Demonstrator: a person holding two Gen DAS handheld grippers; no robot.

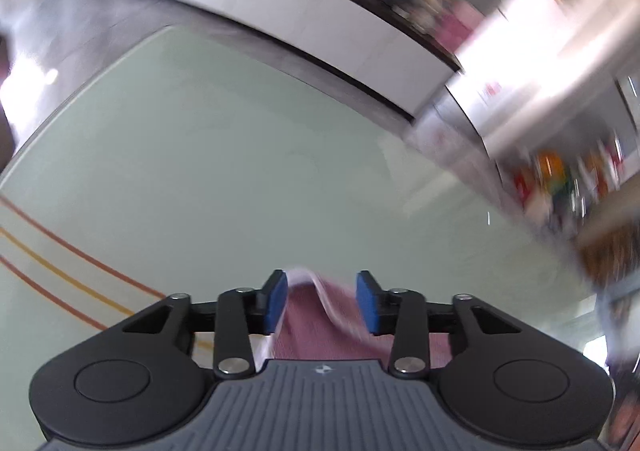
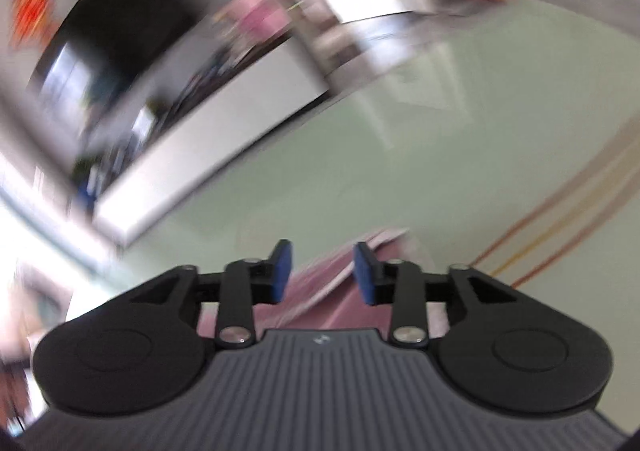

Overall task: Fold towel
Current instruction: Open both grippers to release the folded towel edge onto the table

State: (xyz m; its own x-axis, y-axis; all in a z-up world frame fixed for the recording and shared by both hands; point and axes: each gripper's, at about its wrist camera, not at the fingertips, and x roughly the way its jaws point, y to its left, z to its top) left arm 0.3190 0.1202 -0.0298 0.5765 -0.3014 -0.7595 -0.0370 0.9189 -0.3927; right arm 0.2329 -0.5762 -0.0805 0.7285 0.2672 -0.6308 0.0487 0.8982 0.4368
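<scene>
Towel [image 1: 312,331], mauve, white-edged, on pale green desk [image 1: 240,171]

I see red and yellow stripes [image 1: 60,263] beside it, nothing blocking; its long axis is unclear. Left gripper [image 1: 322,301] and right gripper [image 2: 322,271] jaws stand partly open, straddling unpinched folds.

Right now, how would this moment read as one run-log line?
left gripper: open, pink terry towel loose between pads | right gripper: open over towel | surface: pale green table
</scene>
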